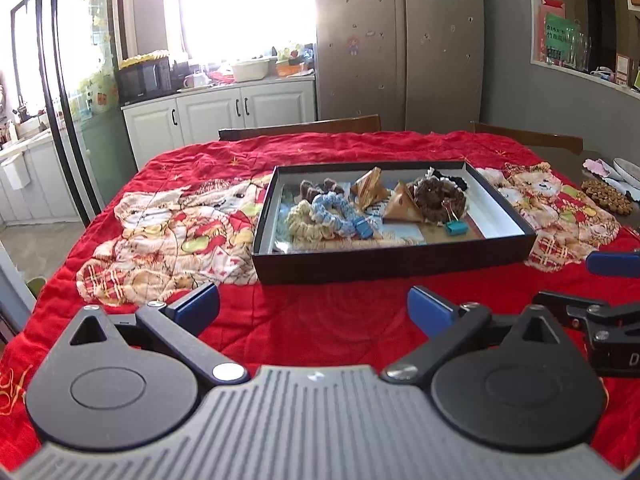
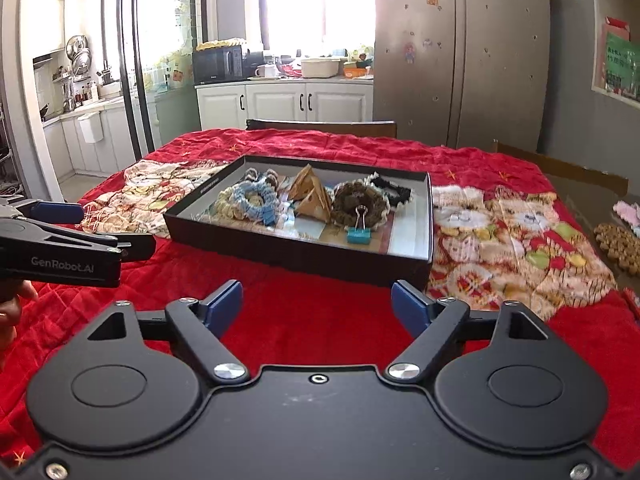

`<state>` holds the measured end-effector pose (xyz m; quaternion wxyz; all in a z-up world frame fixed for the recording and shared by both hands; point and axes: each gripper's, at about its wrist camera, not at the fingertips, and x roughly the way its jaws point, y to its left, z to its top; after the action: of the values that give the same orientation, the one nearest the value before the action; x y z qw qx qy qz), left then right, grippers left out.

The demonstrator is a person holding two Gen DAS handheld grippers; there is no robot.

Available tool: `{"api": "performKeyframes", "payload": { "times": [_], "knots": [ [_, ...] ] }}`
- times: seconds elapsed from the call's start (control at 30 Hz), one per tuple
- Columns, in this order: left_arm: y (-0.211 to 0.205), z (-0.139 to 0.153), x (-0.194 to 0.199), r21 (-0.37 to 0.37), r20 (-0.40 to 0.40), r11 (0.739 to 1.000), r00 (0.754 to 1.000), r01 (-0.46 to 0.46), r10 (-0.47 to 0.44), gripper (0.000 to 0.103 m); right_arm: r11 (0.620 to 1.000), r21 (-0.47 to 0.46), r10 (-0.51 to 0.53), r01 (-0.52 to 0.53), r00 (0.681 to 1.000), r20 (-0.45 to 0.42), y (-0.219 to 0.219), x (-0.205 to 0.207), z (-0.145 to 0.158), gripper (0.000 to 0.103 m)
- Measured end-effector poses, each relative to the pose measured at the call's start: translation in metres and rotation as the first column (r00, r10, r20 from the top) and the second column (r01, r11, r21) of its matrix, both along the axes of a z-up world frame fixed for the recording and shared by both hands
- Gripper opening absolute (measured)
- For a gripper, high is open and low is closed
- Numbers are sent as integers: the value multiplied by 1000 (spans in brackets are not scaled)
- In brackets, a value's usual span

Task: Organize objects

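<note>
A shallow black box (image 1: 396, 258) (image 2: 256, 246) sits on the red quilted cloth. It holds a blue scrunchie (image 1: 334, 210) (image 2: 256, 200), a cream scrunchie (image 1: 306, 222), a brown scrunchie (image 1: 438, 196) (image 2: 356, 202), a black scrunchie (image 2: 394, 188), two tan paper pyramids (image 1: 370, 192) (image 2: 314, 196), a teal binder clip (image 1: 456, 226) (image 2: 359, 234) and a blue clip (image 1: 364, 228). My left gripper (image 1: 314, 308) is open and empty, in front of the box. My right gripper (image 2: 318, 306) is open and empty, also in front of the box.
The red cloth (image 1: 320, 320) with bear prints covers the table. A brown woven coaster (image 1: 606, 196) (image 2: 618, 246) and a plate (image 1: 628, 168) lie at the far right. Wooden chairs (image 1: 300, 126) stand behind the table. Kitchen cabinets and a fridge are beyond.
</note>
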<state>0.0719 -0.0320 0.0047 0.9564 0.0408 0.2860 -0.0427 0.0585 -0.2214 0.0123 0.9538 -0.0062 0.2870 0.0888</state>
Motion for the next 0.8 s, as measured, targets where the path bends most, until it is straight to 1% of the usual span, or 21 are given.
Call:
{"api": "performKeyframes", "payload": {
  "times": [0.17, 0.37, 0.8],
  "knots": [
    [-1, -6, -2, -18, -20, 1000, 1000, -13, 12, 103, 999, 38, -36, 37, 999, -28, -8, -4, -12, 81],
    [2, -11, -2, -40, -44, 999, 999, -29, 28, 103, 996, 62, -54, 56, 998, -41, -13, -4, -18, 83],
    [0, -11, -4, -34, -35, 999, 999, -36, 35, 103, 998, 41, -34, 36, 998, -49, -4, -5, -23, 83]
  ]
}}
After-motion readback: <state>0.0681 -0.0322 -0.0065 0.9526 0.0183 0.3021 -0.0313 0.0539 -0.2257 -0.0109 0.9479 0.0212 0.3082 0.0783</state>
